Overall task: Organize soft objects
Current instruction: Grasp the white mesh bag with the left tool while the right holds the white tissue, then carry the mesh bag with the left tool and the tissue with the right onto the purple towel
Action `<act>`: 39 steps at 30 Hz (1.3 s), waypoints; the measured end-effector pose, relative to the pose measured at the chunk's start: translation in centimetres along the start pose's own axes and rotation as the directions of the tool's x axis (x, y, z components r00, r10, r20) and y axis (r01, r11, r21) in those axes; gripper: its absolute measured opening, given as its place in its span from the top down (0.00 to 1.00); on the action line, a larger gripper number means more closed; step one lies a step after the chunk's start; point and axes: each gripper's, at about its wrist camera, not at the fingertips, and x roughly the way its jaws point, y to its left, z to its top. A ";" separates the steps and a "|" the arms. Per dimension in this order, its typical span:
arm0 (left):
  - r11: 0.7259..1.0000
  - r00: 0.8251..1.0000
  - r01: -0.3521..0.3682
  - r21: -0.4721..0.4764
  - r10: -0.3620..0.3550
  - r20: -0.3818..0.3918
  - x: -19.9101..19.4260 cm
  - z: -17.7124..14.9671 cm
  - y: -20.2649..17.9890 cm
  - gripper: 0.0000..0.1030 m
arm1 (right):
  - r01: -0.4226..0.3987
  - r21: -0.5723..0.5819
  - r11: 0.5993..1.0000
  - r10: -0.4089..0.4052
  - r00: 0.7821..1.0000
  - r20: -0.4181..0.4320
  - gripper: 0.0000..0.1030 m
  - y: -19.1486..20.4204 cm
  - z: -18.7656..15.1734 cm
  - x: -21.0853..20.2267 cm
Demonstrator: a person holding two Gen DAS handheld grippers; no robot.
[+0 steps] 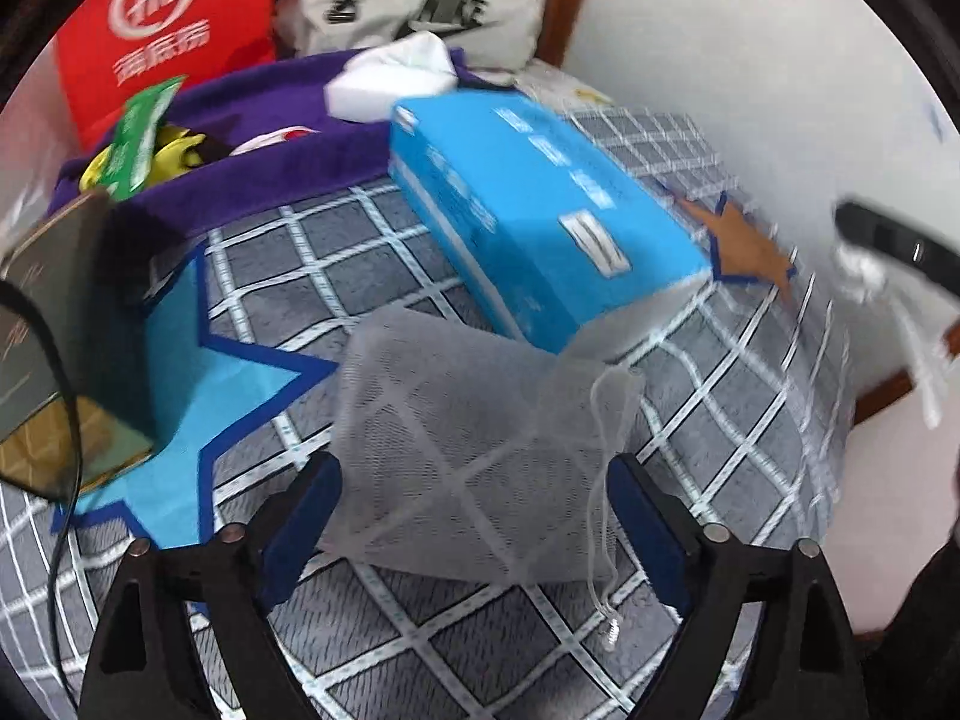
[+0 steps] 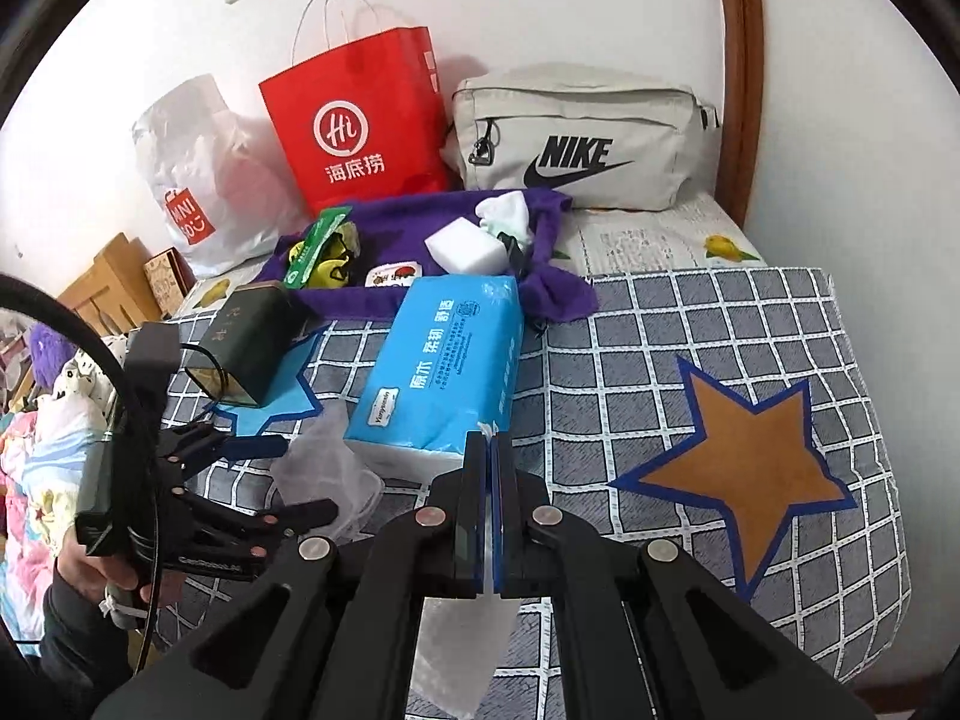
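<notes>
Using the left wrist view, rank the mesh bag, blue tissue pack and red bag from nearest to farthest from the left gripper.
1. Mesh bag, between the open left gripper fingers.
2. Blue tissue pack, just beyond, mid-bed.
3. Red bag, far back left by the wall.

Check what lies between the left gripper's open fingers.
The white mesh bag lies between the left gripper fingers, pads not pressing it, on the checked cover; the left wrist view shows it.

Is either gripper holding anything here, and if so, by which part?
The right gripper is shut on an edge of the white mesh bag. The left gripper is open, its fingers either side of the bag, not pressing it.
</notes>
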 end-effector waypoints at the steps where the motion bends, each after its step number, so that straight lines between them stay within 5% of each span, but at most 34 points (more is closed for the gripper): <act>1: 0.999 1.000 -0.019 0.028 0.019 -0.003 0.2 -0.1 -0.6 0.06 | 0.002 0.002 1.000 -0.002 1.000 -0.002 0.98 0.0 -0.1 0.1; 14: 0.997 0.997 -0.074 -0.007 0.074 -0.005 1.3 0.1 -0.1 0.03 | -0.012 0.011 1.000 0.012 1.000 -0.015 0.98 -0.5 -0.6 0.4; 16: 0.996 0.996 -0.090 -0.027 0.090 0.003 1.0 0.1 0.1 0.14 | -0.015 0.008 1.000 0.015 1.000 -0.016 0.98 -0.4 -0.6 0.4; 21: 0.997 0.999 -0.032 -0.065 0.033 0.017 0.1 0.4 0.8 0.76 | -0.018 0.005 1.000 0.018 0.999 -0.032 0.98 -0.2 -0.8 0.8; 24: 0.998 1.000 0.004 -0.065 -0.004 0.011 -0.4 0.2 0.8 0.87 | -0.023 0.000 1.000 0.023 0.999 -0.035 0.98 0.0 -0.8 0.9; 39: 0.994 0.992 -0.005 -0.106 0.019 0.124 -7.2 0.4 3.2 0.88 | -0.056 -0.031 0.998 0.055 0.997 -0.045 0.98 2.4 -0.1 1.7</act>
